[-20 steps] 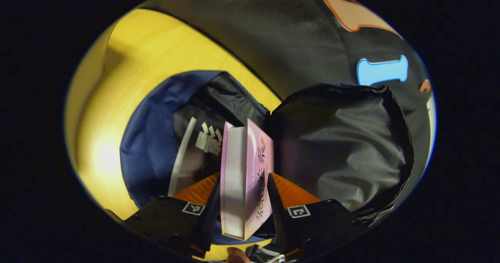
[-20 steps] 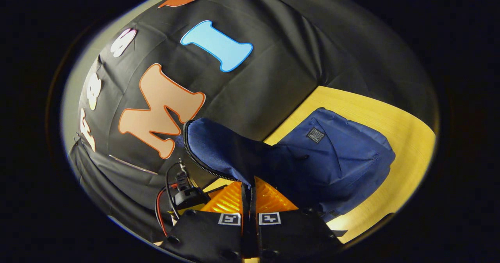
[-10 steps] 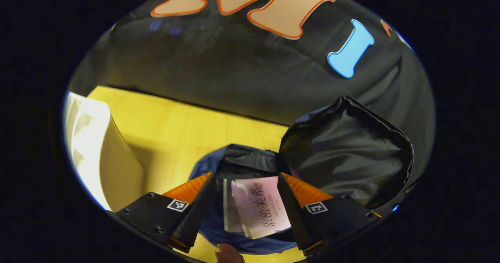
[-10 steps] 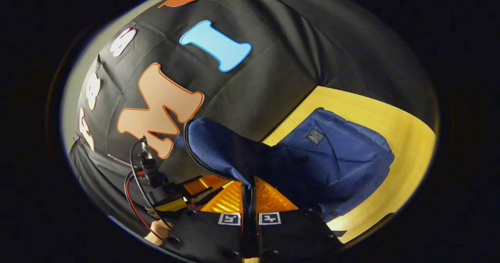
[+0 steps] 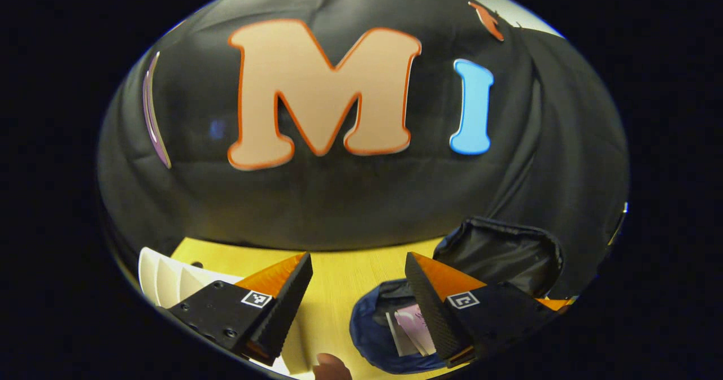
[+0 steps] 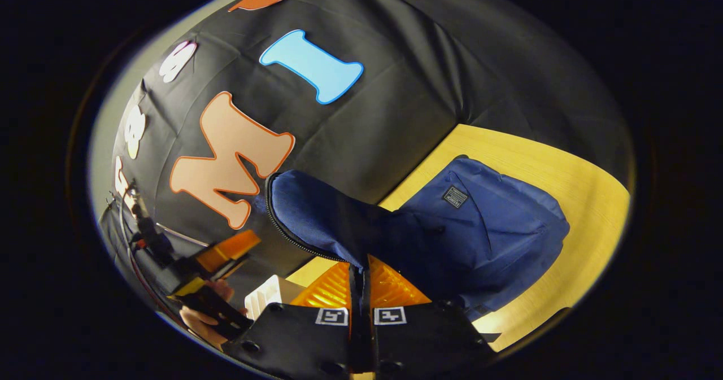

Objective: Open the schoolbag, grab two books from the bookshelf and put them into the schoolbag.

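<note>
In the left gripper view, the left gripper [image 5: 357,298] hangs with its fingers spread wide and nothing between them, above the yellow tabletop [image 5: 339,278]. Below it the blue schoolbag [image 5: 370,335] gapes open near the tabletop's front edge, two books [image 5: 411,335] inside; the pink cover's writing is too small to read. A white bookshelf [image 5: 169,281] stands at the left edge. In the right gripper view, the right gripper [image 6: 360,281] is pinched tight on the schoolbag's flap [image 6: 327,222], holding it up; a small dark label [image 6: 454,196] on the bag is unreadable.
</note>
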Tool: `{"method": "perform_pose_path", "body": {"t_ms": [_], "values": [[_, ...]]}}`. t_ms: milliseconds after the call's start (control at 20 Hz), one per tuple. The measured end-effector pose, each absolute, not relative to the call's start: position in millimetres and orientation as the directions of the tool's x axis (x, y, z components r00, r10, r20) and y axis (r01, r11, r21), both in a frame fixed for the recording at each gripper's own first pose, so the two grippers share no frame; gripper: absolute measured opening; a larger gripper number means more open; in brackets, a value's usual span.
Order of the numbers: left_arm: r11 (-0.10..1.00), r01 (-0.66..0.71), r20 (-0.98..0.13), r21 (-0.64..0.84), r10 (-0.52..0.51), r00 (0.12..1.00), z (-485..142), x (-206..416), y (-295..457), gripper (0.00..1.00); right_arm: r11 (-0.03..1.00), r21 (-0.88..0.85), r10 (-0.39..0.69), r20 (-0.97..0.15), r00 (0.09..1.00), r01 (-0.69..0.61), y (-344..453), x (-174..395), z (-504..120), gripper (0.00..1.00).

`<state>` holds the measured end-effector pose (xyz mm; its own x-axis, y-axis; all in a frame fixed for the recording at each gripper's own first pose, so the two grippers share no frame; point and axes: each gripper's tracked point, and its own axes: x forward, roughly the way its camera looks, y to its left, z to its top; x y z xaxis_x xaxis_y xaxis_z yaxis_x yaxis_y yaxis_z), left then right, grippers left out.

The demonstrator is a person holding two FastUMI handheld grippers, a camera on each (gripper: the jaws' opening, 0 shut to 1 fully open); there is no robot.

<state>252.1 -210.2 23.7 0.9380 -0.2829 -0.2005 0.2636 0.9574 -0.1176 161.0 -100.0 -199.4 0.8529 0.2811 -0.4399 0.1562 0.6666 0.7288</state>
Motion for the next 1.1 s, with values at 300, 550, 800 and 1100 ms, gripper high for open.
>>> {"method": "perform_pose_path", "body": {"t_ms": [300, 550, 800, 1100], "values": [[0.965, 0.244, -0.072, -0.1, -0.252, 0.965, 80.3, 214.8, -163.8, 0.96, 0.703, 0.695, 0.257, -0.441, 0.86, 0.146, -102.3, 155.5, -198.5, 0.03], [0.973, 0.209, -0.061, -0.098, -0.216, 0.975, 75.8, 171.9, -132.2, 0.96, 0.731, 0.675, 0.291, -0.444, 0.848, 0.103, -86.5, 148.3, -200.0, 0.08], [0.983, 0.169, -0.116, -0.073, -0.176, 0.977, 45.8, 126.9, -108.8, 0.96, 0.777, 0.629, 0.319, -0.428, 0.846, 0.025, -65.3, 141.7, -187.5, 0.81], [0.991, 0.127, -0.127, -0.032, -0.13, 0.983, 30.7, 85.0, -88.0, 0.95, 0.875, 0.476, 0.292, -0.38, 0.878, -0.085, -51.0, 116.4, -154.4, 1.0]]}}
